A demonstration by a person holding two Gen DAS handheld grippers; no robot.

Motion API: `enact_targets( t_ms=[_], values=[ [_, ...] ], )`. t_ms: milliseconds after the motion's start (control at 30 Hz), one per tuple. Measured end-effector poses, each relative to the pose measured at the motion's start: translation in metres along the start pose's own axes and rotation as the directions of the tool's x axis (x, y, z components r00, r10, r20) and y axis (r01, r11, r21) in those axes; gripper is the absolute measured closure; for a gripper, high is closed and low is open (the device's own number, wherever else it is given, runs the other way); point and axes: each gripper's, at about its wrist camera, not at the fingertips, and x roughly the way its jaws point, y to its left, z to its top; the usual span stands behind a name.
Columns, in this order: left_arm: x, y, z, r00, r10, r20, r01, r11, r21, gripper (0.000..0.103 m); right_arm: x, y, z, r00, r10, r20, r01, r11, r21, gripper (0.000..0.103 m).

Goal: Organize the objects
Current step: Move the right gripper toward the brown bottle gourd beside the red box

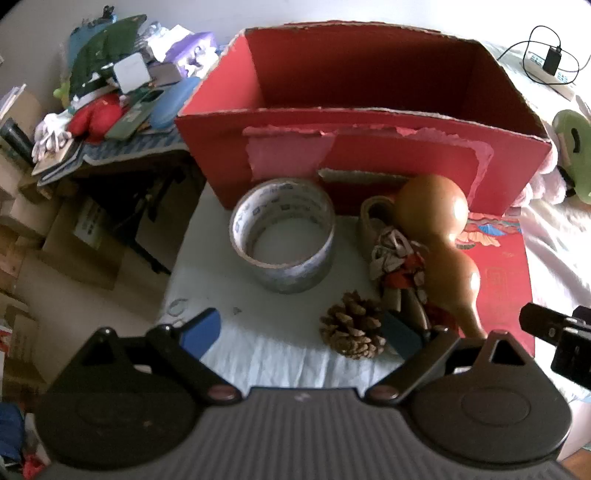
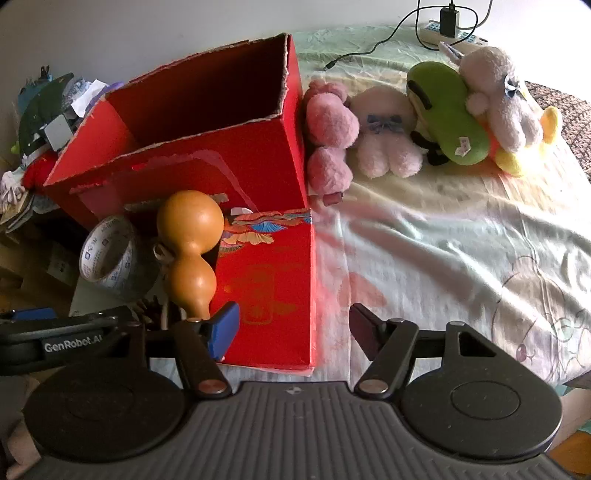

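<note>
1. The bed sheet [image 2: 443, 236], pale with faint cartoon prints, covers the surface under everything.
2. A red cardboard box [image 1: 354, 110] stands open at the top with torn edges. I can see nothing inside it from either view.
3. A flat red lid [image 2: 273, 288] with a painted fan pattern lies on the sheet, touching the front right corner of the box.
4. A row of soft toys [image 2: 436, 125], pink, white, green and yellow, lies just right of the box.
5. A brown gourd [image 1: 439, 236] lies in front of the box, partly on the lid, with its narrow end toward the cameras.
6. A roll of tape [image 1: 282, 243] sits flat on the sheet, left of the gourd and near the box front.
7. A small slipper-like item with a patterned cloth scrap [image 1: 391, 251] sits tucked against the gourd's left side.
8. A pine cone [image 1: 352, 326] rests on the sheet, nearest the left gripper.
9. The left gripper [image 1: 303, 332] has its jaws spread wide and holds nothing; the pine cone lies just inside its right finger.
10. The right gripper [image 2: 291, 332] is also wide open and empty, over the lid's near edge.
11. A power strip with a charger [image 2: 448, 22] lies at the far edge.
</note>
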Motion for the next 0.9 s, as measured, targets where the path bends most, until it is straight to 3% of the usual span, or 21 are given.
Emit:
enact_targets(
  t_ms=[333,900],
  values=[
    [0.006,-0.003,0.003,1.000,-0.008,-0.010,0.008,1.000,0.009,0.008,0.005,0.001,0.002,0.998,0.053,-0.013,-0.053,0.998,0.026,0.043],
    [0.014,0.001,0.003,0.999,-0.005,-0.042,0.005,1.000,-0.015,0.008,0.013,0.007,0.002,0.996,0.080,-0.041,-0.079,0.997,0.007,0.048]
  ],
)
